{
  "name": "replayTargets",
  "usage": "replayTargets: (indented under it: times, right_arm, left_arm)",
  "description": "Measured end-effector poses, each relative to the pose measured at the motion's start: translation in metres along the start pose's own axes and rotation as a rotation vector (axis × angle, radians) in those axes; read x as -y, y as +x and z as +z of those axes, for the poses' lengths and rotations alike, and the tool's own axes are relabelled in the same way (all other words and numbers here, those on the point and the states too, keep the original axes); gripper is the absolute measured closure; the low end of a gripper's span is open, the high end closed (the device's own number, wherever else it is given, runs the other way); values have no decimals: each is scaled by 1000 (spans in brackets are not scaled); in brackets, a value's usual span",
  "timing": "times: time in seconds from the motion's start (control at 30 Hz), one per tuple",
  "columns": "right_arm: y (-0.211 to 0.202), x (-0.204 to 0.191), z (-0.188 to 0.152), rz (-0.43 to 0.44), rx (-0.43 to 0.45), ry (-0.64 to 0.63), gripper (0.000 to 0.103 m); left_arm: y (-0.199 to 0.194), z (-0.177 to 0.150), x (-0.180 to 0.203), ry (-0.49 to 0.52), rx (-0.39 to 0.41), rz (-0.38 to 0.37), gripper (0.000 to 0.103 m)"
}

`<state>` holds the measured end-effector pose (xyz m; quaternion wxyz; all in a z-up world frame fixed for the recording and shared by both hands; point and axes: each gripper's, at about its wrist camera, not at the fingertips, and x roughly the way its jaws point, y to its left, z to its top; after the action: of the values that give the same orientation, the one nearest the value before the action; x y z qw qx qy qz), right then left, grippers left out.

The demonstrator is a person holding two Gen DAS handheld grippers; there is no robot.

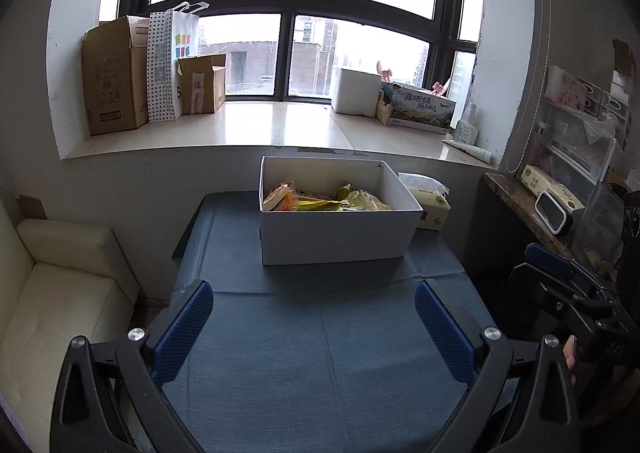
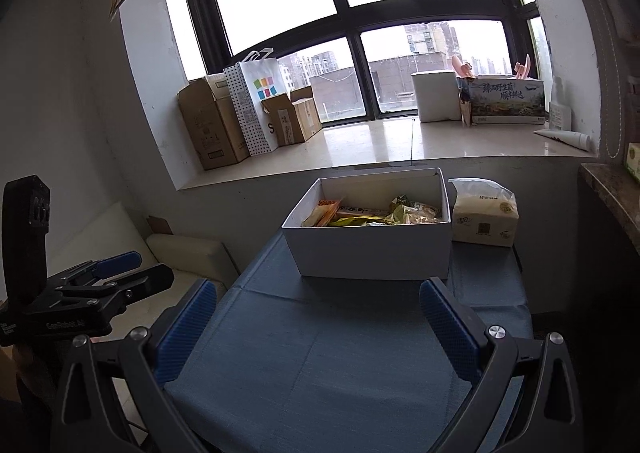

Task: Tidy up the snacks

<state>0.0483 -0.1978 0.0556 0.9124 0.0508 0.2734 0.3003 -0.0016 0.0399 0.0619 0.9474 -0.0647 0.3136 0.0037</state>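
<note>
A white open-top box (image 1: pixel 340 237) (image 2: pixel 372 253) stands at the far middle of the blue-clothed table (image 1: pixel 320 353) (image 2: pixel 320 353). Several snack packets (image 1: pixel 328 200) (image 2: pixel 372 213) in orange, yellow and green wrappers lie inside it. My left gripper (image 1: pixel 314 293) hovers over the near part of the table, open and empty, well short of the box. My right gripper (image 2: pixel 319 289) is likewise open and empty, just in front of the box's near wall. Each gripper shows at the edge of the other's view: the right gripper (image 1: pixel 536 265) and the left gripper (image 2: pixel 148 269).
A tissue pack (image 1: pixel 430 205) (image 2: pixel 484 217) sits right of the box. A cream sofa (image 1: pixel 60 293) lies left of the table and a stone counter (image 1: pixel 516 193) with clutter to the right. The window sill (image 1: pixel 260 129) behind holds cardboard boxes and a bag.
</note>
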Motion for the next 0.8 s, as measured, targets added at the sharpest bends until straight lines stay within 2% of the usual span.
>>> replayTargets:
  times: [0.8]
  right_arm:
    - [-1, -2, 0, 9, -4, -2, 0]
  left_arm:
    - [2, -3, 1, 21, -19, -25, 0]
